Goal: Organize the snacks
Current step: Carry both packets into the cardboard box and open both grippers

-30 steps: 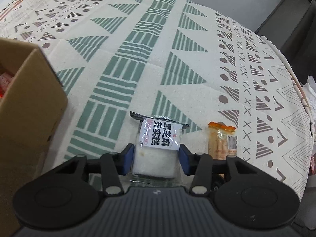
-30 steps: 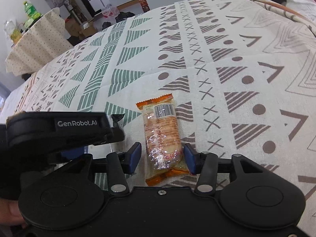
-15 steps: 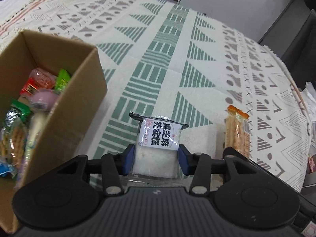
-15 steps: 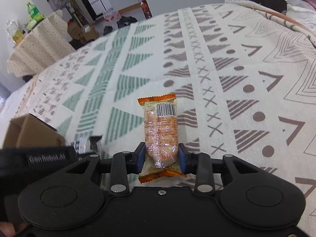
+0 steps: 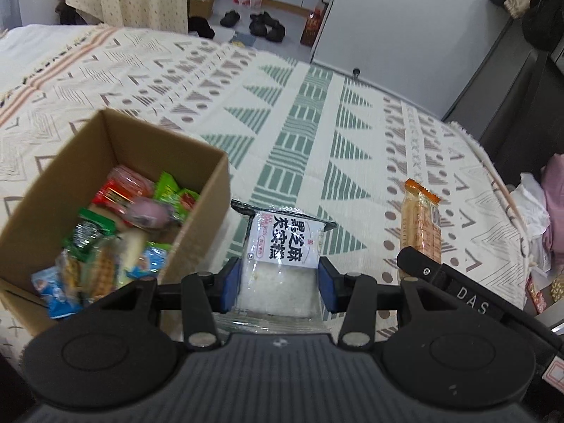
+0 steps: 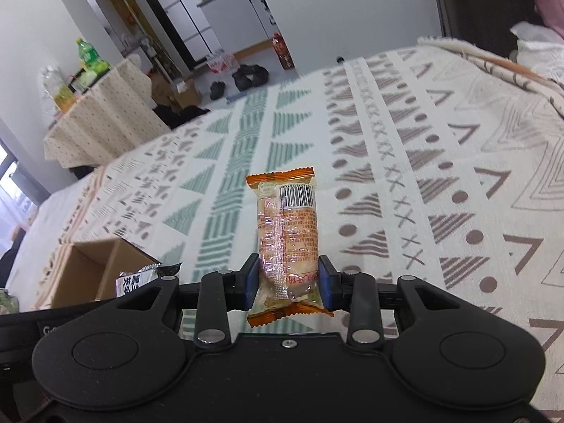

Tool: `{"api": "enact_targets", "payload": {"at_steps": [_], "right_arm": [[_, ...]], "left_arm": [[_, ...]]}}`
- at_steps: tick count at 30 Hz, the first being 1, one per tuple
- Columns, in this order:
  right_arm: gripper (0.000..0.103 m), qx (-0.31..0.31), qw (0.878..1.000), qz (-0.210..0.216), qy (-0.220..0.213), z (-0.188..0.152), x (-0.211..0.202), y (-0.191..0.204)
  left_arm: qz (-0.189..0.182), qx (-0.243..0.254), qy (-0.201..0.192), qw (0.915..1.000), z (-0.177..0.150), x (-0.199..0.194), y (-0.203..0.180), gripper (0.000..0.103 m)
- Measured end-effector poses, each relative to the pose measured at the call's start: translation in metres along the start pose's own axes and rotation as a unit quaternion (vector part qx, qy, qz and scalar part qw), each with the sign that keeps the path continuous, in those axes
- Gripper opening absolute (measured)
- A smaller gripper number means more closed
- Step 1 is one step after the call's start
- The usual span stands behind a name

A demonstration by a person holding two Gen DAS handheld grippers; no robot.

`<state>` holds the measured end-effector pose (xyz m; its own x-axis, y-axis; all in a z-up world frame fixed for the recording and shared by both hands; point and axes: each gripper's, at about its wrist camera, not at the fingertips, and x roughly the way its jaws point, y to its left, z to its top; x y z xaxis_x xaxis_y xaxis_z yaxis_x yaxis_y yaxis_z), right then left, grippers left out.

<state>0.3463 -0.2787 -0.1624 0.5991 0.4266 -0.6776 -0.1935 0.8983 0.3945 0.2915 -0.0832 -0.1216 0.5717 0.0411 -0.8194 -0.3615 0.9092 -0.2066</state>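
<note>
Snacks [image 5: 282, 253] [image 6: 287, 232] sit clamped in both grippers' jaws

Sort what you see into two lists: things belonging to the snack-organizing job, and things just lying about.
Job:
- white rice-cake pack, in left gripper
- orange-wrapped biscuit pack, in right gripper
- cardboard box of snacks

Lying about:
- shoes
- green bottle

Both grippers are matte black plastic. The left gripper [image 5: 278, 283] has blue pads [image 5: 231, 283], silver pivot screws behind them on two link bars, a round disc either side and a ribbed grey body at the back. The right gripper [image 6: 287, 282] has the same blue pads [image 6: 251, 280], screws and discs, with a smooth black body and one centre screw.
</note>
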Motion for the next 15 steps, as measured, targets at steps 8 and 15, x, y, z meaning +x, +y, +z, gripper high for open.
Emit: {"api": "enact_targets", "payload": {"at_steps": [8, 15], "right_arm": [[0.034, -0.010, 0.999, 0.020, -0.026, 0.001, -0.018, 0.025], [0.034, -0.022, 0.998, 0.032, -0.048, 0.002, -0.033, 0.048]], "left_arm": [[-0.005, -0.012, -0.034, 0.9993, 0.004, -0.038, 0.023, 0.045], [-0.002, -0.026, -0.054, 0.9982, 0.008, -0.062, 0.049, 0.045]]}}
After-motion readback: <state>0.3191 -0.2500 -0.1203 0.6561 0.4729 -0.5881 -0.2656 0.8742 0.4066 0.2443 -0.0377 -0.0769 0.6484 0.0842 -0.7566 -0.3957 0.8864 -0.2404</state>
